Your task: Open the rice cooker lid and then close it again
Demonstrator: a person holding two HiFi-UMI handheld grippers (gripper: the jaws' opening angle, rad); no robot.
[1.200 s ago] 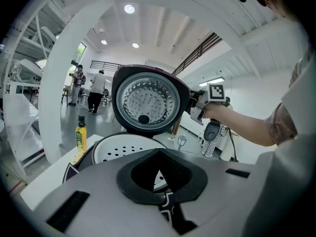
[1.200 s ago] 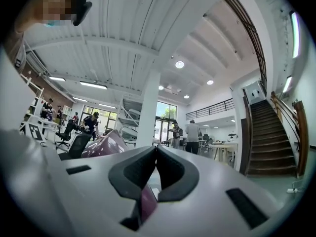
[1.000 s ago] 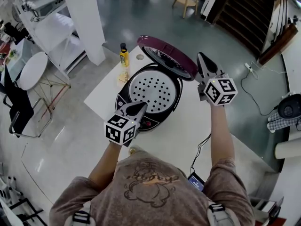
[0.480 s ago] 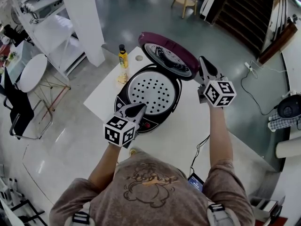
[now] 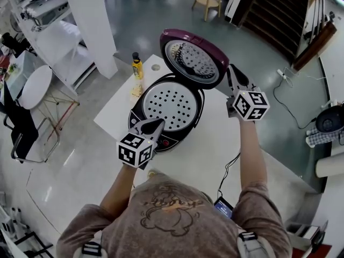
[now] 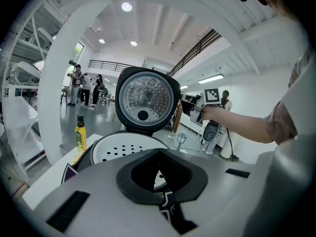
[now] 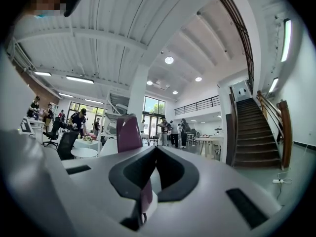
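No writing I can read: the label on the bottle (image 5: 137, 66) at the far-left corner of the bench (image 5: 209, 141) is too small (same in the left gripper view). The rice cooker (image 5: 137, 109) sits toward the bench's left edge, lid (image 5: 194, 62) up, perforated tray (image 5: 171, 105) lying in the pot. Left tool (image 5: 157, 122) is closed and empty, over the cooker's front. Right tool (image 5: 232, 73) is closed too, just beside the lid's right rim; its own view shows only the maroon lid edge (image 7: 127, 132).

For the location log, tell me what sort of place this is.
Probably an open-plan office or lab hall, not a kitchen: a wide staircase, people standing about and an office chair, with the rice cooker on a plain white table.
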